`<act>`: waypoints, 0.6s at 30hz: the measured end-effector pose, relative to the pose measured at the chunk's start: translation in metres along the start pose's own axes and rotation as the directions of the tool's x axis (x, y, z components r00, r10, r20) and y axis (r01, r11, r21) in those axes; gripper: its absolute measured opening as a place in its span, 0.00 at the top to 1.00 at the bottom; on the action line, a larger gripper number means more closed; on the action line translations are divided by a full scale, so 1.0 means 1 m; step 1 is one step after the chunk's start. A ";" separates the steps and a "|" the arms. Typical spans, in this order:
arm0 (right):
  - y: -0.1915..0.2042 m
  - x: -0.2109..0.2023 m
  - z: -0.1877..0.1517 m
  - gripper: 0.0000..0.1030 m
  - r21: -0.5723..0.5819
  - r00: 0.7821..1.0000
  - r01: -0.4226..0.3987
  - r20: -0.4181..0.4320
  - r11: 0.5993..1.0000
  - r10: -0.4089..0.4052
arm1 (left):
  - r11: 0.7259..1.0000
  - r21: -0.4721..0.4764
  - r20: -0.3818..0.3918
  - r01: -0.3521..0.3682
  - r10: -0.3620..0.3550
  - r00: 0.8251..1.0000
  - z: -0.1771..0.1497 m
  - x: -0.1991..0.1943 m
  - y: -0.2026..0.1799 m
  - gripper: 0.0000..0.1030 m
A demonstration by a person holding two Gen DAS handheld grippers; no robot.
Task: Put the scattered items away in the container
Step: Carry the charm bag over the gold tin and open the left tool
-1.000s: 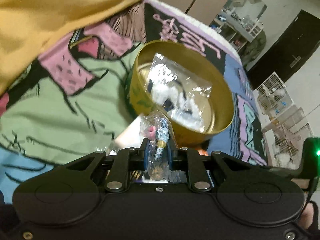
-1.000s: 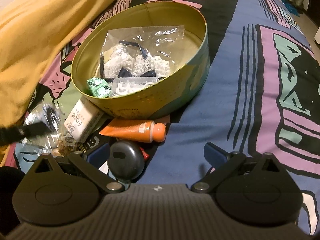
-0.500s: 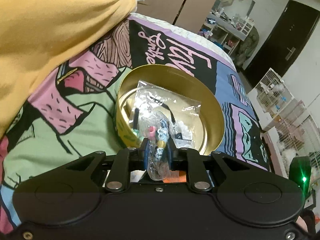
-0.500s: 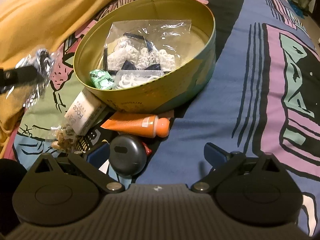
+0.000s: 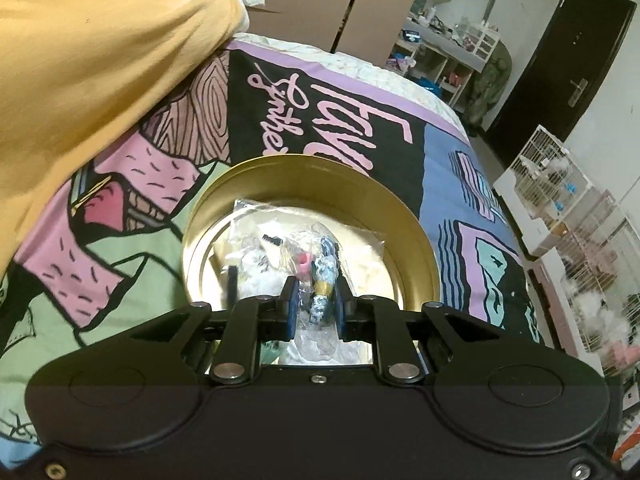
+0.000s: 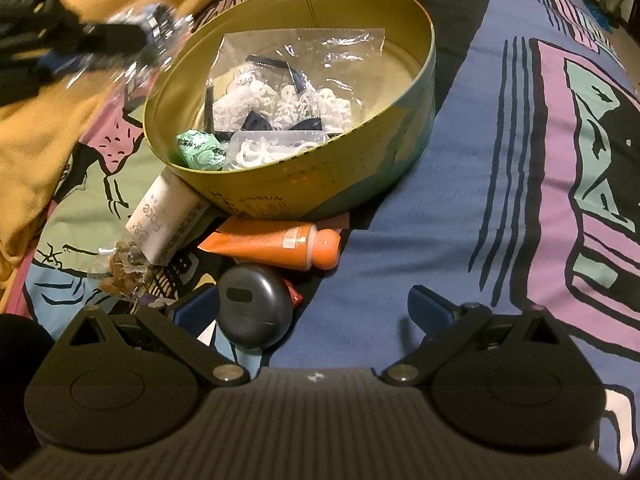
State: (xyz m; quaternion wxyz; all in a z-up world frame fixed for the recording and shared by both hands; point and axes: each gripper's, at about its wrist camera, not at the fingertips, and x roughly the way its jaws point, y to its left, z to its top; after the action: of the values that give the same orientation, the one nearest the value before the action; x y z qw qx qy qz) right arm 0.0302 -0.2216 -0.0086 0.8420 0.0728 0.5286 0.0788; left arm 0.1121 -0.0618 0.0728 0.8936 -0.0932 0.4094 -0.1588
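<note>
Carrying a small clear bag [image 5: 318, 280] pinched in my left gripper [image 5: 314, 306] toward the gold tin [image 6: 416, 32], which already holds three items. Right gripper [image 6: 316, 312] gapes empty; tube [image 6: 280, 242], grey case [image 6: 252, 312], box [image 6: 166, 220] and snack bag [image 6: 122, 268] remain outside.

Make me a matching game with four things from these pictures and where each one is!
Things:
1. orange tube
2. green packet
3. small clear bag
4. dark round case

Places:
A. inside the tin
B. pinched in the left gripper
C. on the bedspread, just in front of the tin
D. nearest the open right gripper

Pairs: 1-C, 2-A, 3-B, 4-D
</note>
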 end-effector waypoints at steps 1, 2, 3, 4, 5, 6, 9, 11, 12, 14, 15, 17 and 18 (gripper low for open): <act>0.000 0.000 0.000 0.00 -0.003 1.000 0.000 -0.001 1.000 0.000 | 1.000 0.005 -0.001 -0.005 0.005 1.000 0.002 0.004 -0.002 0.84; 0.001 0.001 0.000 0.00 -0.005 1.000 0.000 -0.002 1.000 0.000 | 1.000 0.013 -0.006 -0.012 0.012 1.000 0.004 0.008 -0.004 0.84; 0.001 0.001 0.000 0.00 -0.006 1.000 0.000 -0.003 1.000 0.000 | 1.000 0.018 -0.010 -0.013 0.013 1.000 0.006 0.012 -0.006 0.82; 0.001 0.002 0.000 0.00 -0.006 1.000 0.000 -0.003 1.000 0.000 | 1.000 0.021 -0.011 -0.021 0.021 1.000 0.008 0.016 -0.007 0.70; 0.000 0.002 0.000 0.00 -0.005 1.000 0.000 -0.004 1.000 0.000 | 0.999 0.018 -0.004 -0.028 0.028 1.000 0.009 0.018 -0.007 0.57; 0.000 0.002 0.000 0.00 -0.003 1.000 -0.001 -0.004 1.000 0.001 | 0.999 0.006 0.008 -0.043 0.043 0.999 0.010 0.019 -0.005 0.26; -0.001 0.003 0.000 0.00 -0.001 1.000 0.001 -0.009 1.000 -0.001 | 0.998 -0.022 0.049 -0.059 0.060 0.997 0.008 0.014 0.003 0.12; 0.000 0.003 0.000 0.00 -0.002 1.000 0.001 -0.011 1.000 -0.001 | 0.999 -0.026 0.014 -0.046 0.047 0.999 0.004 0.013 0.012 0.12; 0.000 0.004 0.000 0.00 -0.004 1.000 0.002 -0.012 1.000 -0.003 | 0.998 -0.027 0.008 -0.053 0.054 0.999 0.001 0.012 0.016 0.12; 0.003 0.005 0.000 0.00 -0.014 1.000 0.004 -0.014 1.000 -0.005 | 0.997 -0.020 -0.001 -0.071 0.071 0.997 -0.006 0.009 0.026 0.12; 0.004 0.005 -0.001 0.00 -0.020 1.000 0.005 -0.015 1.000 -0.005 | 0.997 -0.020 -0.012 -0.077 0.076 0.997 -0.011 0.008 0.033 0.12; 0.008 0.006 -0.002 0.00 -0.036 1.000 0.007 -0.012 0.999 -0.007 | 0.996 -0.033 -0.033 -0.084 0.083 0.996 -0.019 0.007 0.045 0.12; 0.010 0.006 -0.003 0.00 -0.046 1.000 0.006 -0.014 0.999 -0.006 | 0.995 -0.040 -0.046 -0.088 0.087 0.995 -0.024 0.007 0.052 0.12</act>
State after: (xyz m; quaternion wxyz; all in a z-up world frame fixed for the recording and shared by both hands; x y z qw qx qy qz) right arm 0.0292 -0.2105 -0.0131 0.8401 0.0513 0.5327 0.0890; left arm 0.1089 -0.0173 0.0370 0.8883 -0.0904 0.4359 -0.1129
